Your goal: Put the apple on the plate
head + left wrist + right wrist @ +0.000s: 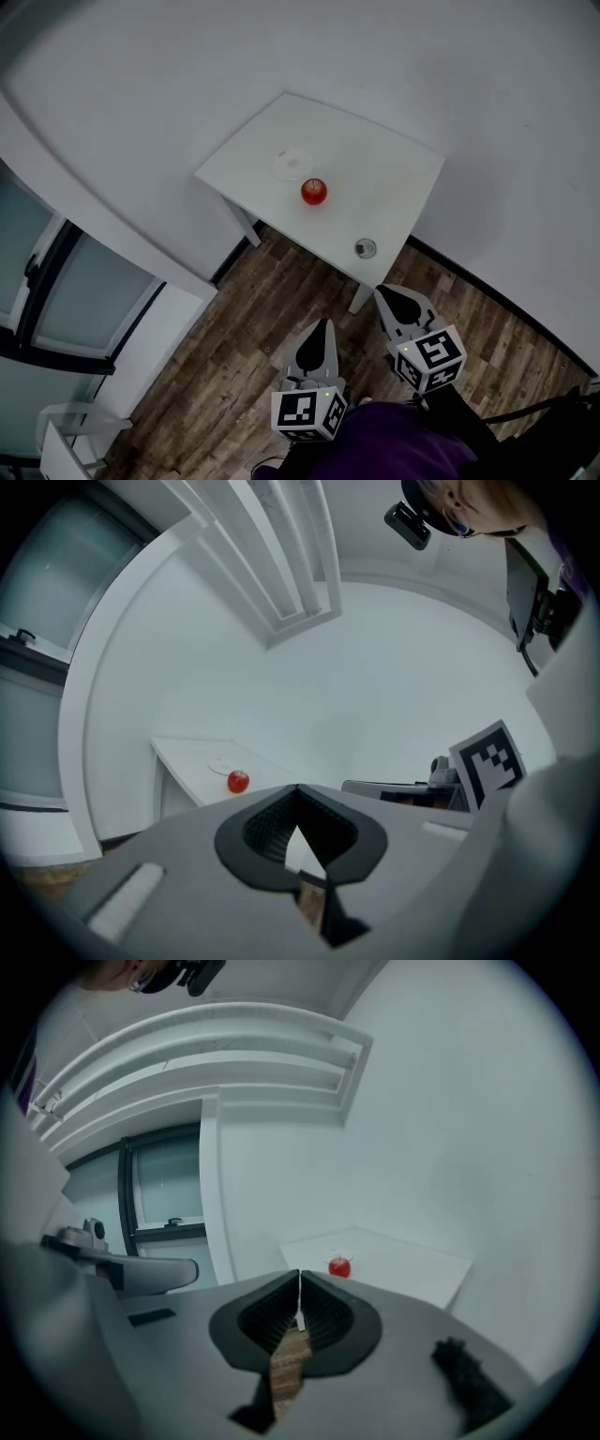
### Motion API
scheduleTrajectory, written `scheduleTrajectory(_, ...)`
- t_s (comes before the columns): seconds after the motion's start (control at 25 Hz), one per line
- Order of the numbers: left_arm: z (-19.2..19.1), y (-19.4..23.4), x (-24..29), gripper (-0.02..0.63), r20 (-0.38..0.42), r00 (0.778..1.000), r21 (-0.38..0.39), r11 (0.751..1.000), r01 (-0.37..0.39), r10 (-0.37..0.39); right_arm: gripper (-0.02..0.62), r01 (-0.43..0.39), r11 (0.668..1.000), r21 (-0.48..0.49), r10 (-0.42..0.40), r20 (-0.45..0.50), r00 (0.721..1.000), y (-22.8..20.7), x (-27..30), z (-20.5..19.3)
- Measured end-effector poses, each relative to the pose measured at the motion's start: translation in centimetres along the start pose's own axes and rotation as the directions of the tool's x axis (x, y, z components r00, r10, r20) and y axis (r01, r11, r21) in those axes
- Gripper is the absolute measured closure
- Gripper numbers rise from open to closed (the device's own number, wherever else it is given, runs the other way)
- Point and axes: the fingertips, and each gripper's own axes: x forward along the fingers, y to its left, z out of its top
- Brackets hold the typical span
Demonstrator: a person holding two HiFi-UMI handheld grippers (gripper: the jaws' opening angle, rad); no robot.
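Closest in the head view is a purple sleeve (394,450), and just ahead of it both grippers hang over the wood floor (244,328), short of the table. The left gripper (324,324) has its jaws closed tip to tip; in its own view the left gripper (297,789) shows only a small wedge of daylight lower down, between the pads, and nothing is held there. The right gripper (382,292) sits a little further forward, near the table's front corner. In its own view the right gripper (299,1277) has its jaws pressed together along a thin slit and is likewise empty. Each carries its marker cube at the back. Beyond them stands the white table (384,169), set against a white wall (469,75). Near its front edge is a small round vessel (365,248), too small to tell what kind. Further in, about mid-table, the red apple (314,191) rests on the bare tabletop, well apart from both grippers. The white plate (292,165) lies just behind it, close by but with nothing on it. Both gripper views show the apple (238,781) (339,1267) far ahead of the jaws. To the left is a dark-framed window (75,281).
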Motion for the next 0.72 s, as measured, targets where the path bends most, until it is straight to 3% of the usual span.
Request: scheduleTrajectory(0.72,2.9,9.9,4.1,0.598,-0.010,1.000,-0.017,1.000,-0.003,0.003,0.584,0.006,1.000,-0.011,-0.006,-0.015,1.000,1.9,10.5,2.1)
